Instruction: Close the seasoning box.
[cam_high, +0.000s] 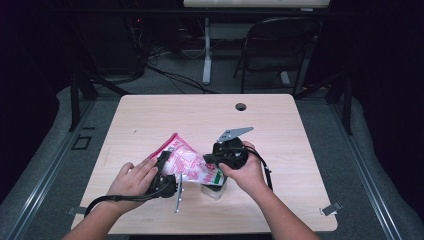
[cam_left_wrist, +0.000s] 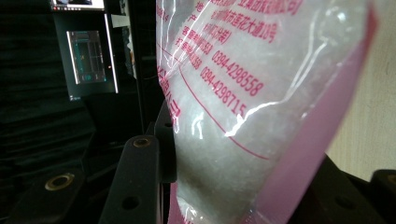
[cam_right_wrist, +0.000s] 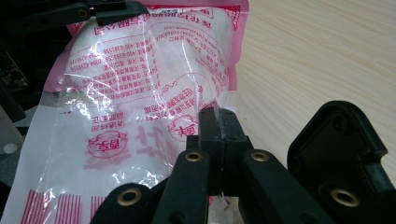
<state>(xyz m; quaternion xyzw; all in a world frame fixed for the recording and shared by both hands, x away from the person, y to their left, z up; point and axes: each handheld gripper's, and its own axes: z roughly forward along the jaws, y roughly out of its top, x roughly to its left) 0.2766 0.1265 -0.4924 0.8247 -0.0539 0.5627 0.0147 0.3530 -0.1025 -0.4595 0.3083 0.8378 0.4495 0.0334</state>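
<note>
A pink and clear plastic bag (cam_high: 186, 161) of white granules, printed with red text, is held tilted above the table between both hands. My left gripper (cam_high: 166, 165) is shut on its left side; in the left gripper view the bulging bag (cam_left_wrist: 252, 93) sits wedged between the two black jaws. My right gripper (cam_high: 208, 160) is shut on the bag's right edge. In the right gripper view its pads (cam_right_wrist: 218, 126) pinch a thin fold of clear film, and the bag (cam_right_wrist: 140, 93) spreads out beyond them. A small clear container (cam_high: 214, 191) stands on the table under the bag's lower corner.
The light wooden table (cam_high: 280, 125) has a round cable hole (cam_high: 241, 106) near its far edge. A folding chair (cam_high: 277, 50) and a desk leg (cam_high: 206, 50) stand beyond it on the grey floor. Metal clips (cam_high: 330, 209) sit at the near corners.
</note>
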